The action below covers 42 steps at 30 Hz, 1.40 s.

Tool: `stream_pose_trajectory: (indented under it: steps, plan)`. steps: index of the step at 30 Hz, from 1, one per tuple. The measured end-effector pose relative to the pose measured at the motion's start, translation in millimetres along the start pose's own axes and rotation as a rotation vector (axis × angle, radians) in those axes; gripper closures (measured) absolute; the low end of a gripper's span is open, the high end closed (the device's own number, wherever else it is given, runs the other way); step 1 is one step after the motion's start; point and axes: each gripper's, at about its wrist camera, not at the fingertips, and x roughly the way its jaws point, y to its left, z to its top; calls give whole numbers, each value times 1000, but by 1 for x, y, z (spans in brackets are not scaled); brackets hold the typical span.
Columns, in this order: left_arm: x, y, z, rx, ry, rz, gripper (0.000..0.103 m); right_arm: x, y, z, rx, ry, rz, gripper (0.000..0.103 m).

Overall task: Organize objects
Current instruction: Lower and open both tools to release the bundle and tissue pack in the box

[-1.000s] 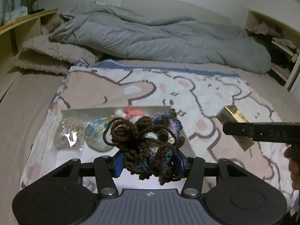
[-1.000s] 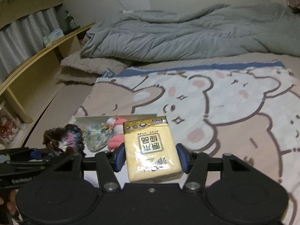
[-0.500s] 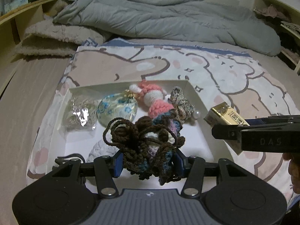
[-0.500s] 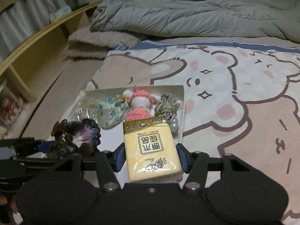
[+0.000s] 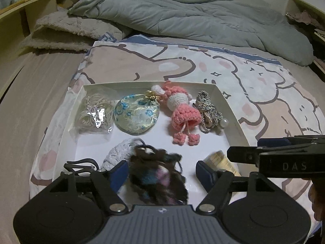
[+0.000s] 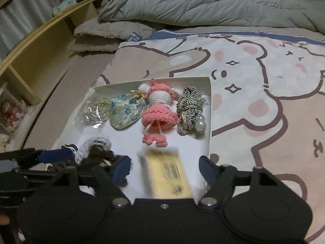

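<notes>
A white shallow box (image 5: 231, 109) lies on the bed, also in the right wrist view (image 6: 209, 101). My left gripper (image 5: 162, 174) is open over its near part; the dark crochet yarn piece (image 5: 160, 181), blurred, sits loose between the spread fingers. My right gripper (image 6: 165, 169) is open too; the yellow tissue pack (image 6: 168, 177), blurred, lies loose between its fingers over the box floor. It also shows in the left wrist view (image 5: 221, 160). In the box lie a pink crochet doll (image 5: 180, 109), a floral pouch (image 5: 136, 113), a twisted cord with a pearl (image 5: 209, 113) and bagged hair ties (image 5: 95, 113).
The box rests on a bear-print sheet (image 5: 254, 85). A grey duvet (image 5: 193, 18) is bunched at the far end. A wooden shelf (image 6: 36, 46) runs along the left. A white knitted piece (image 5: 117, 154) lies in the box near my left gripper.
Both grippers moved forward and down over the box and opened. The yarn piece and the tissue pack were let go and are blurred, dropping between the fingers.
</notes>
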Motion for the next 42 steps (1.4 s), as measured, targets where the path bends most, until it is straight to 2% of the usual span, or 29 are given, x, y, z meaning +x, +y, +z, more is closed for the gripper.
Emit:
stream_pose_trajectory:
  steps: [17, 21, 31, 39, 42]
  plan:
    - [1, -2, 0, -1, 4, 1, 29, -6, -10, 5, -8, -3, -22, 24]
    - [-3, -2, 2, -16, -11, 6, 28, -10, -11, 6, -19, -10, -13, 21]
    - [-37, 0, 16, -95, -92, 10, 17, -40, -15, 19, -71, -87, -3, 10]
    - [-76, -17, 25, -121, -173, 12, 7, -80, -22, 27, -178, -153, -37, 7]
    - [-89, -26, 25, -121, -199, 34, 5, -96, -25, 29, -205, -174, -33, 6]
